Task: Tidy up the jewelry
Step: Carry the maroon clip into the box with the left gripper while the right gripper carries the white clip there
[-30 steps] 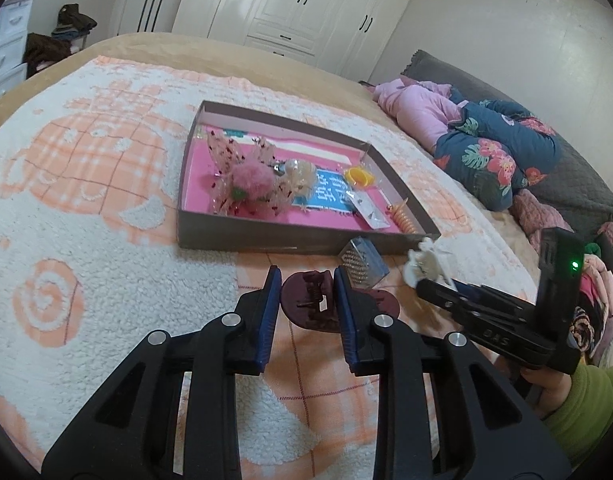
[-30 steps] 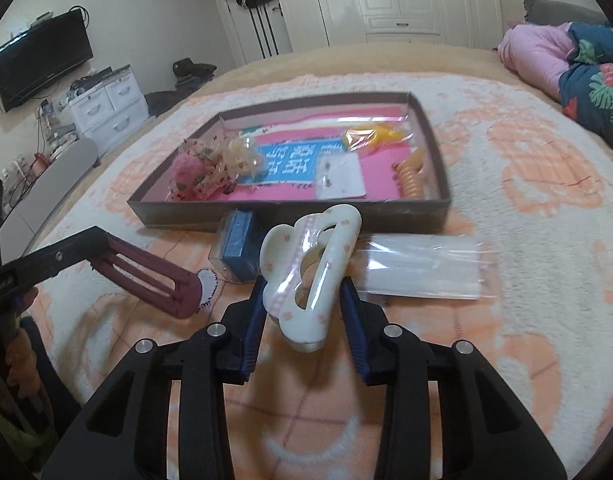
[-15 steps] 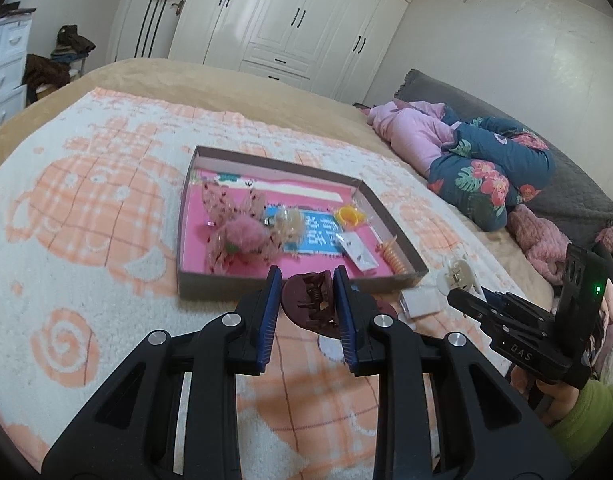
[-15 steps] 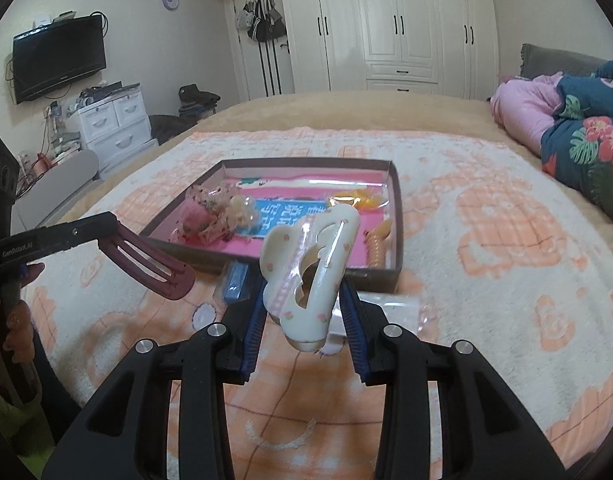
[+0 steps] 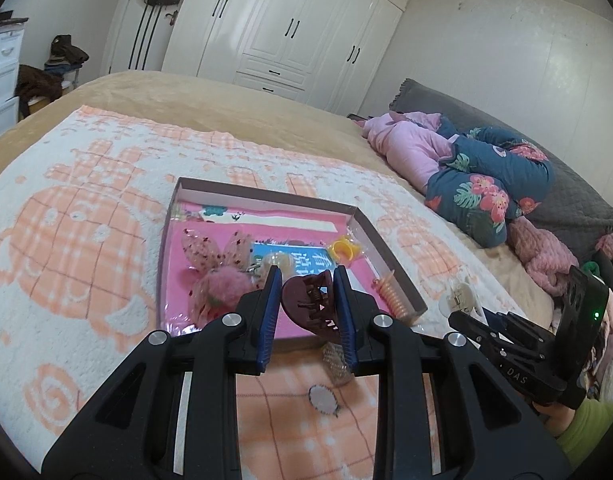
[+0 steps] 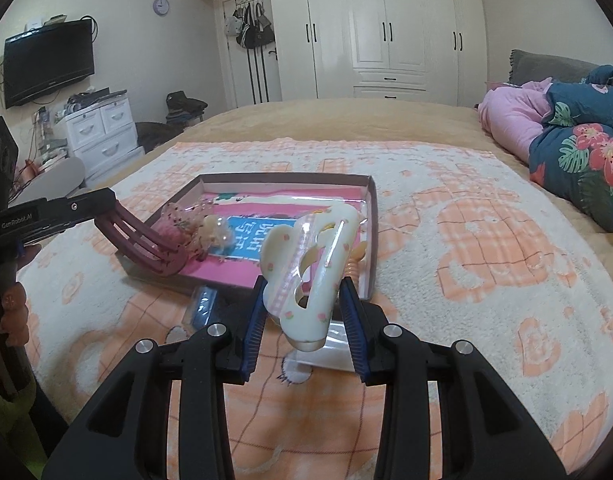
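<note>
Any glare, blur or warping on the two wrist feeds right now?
Left wrist: fisheye bows the bed edges, glare streaks the wardrobe doors, and the maroon hair claw looks sharp. Right wrist: bright reflection on the wardrobe, dark vignette in the corners, and the small box under the cream hair claw looks soft.

Our left claw (image 5: 306,312) and right claw (image 6: 306,312) are black, with blue ribbed pads (image 5: 268,312) and silver screws; "DAS" and "GenRobot.AI" markings, a green light, a green sleeve (image 5: 586,428).
</note>
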A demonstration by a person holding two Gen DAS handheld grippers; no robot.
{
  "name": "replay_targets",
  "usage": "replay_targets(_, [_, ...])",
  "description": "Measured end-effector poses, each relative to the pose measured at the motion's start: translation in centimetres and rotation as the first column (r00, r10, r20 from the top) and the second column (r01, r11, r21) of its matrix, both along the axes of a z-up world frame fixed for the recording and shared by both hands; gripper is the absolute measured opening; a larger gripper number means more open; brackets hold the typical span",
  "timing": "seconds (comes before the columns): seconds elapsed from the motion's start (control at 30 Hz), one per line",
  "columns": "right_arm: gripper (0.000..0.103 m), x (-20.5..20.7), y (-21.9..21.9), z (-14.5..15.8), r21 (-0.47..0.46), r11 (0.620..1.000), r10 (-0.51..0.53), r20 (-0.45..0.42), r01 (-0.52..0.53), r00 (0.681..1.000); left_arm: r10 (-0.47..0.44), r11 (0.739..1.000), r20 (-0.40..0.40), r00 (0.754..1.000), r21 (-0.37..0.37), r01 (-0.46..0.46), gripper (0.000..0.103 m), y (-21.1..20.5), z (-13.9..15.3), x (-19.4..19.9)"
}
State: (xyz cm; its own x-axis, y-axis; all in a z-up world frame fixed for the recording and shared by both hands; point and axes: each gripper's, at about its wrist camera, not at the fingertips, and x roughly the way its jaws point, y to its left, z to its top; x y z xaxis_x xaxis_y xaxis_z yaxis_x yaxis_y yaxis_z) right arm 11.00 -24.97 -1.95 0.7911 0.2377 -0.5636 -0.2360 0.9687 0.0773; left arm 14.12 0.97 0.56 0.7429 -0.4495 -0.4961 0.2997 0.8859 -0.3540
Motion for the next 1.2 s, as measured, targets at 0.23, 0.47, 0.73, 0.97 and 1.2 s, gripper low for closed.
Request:
replay_targets(0.23, [0.035,1.1,-0.3,0.2,-0.019,1.0,-0.017,0.015,0.017,1.0,-0.003,1.0,-0.001,1.0,-0.003,0.003,0.019,-0.8,-0.2,1.1])
replay_targets(0.47, [0.035,2.3,-0.5,0.2,-0.037,0.999,-0.033,0.022,0.034,0.999,0.007,1.0,-0.016,1.0,-0.008,-0.007,0.019,-1.5,-1.1,3.2])
replay_targets(0.73, [0.035,4.0,-0.3,0.4,-0.047,0.998,-0.043,0.031,0.044,0.999,0.018,1.0,-0.035,0.999,0.008,-0.018,0.019,-1.9,-2.4,4.5])
replay_targets(0.97, [0.035,5.9,0.1,0.4,-0.057,0.997,-0.042,0.026,0.044,0.999,0.023,1.0,-0.04,0.999,0.021,-0.022,0.019,-2.2,-3.5,5.0])
replay_targets(1.2, [0.035,7.7,0.7,-0.6,-0.062,0.997,-0.037,-0.007,0.037,0.999,0.021,1.0,-0.049,0.999,0.024,-0.02,0.019,-2.4,-4.3,5.4])
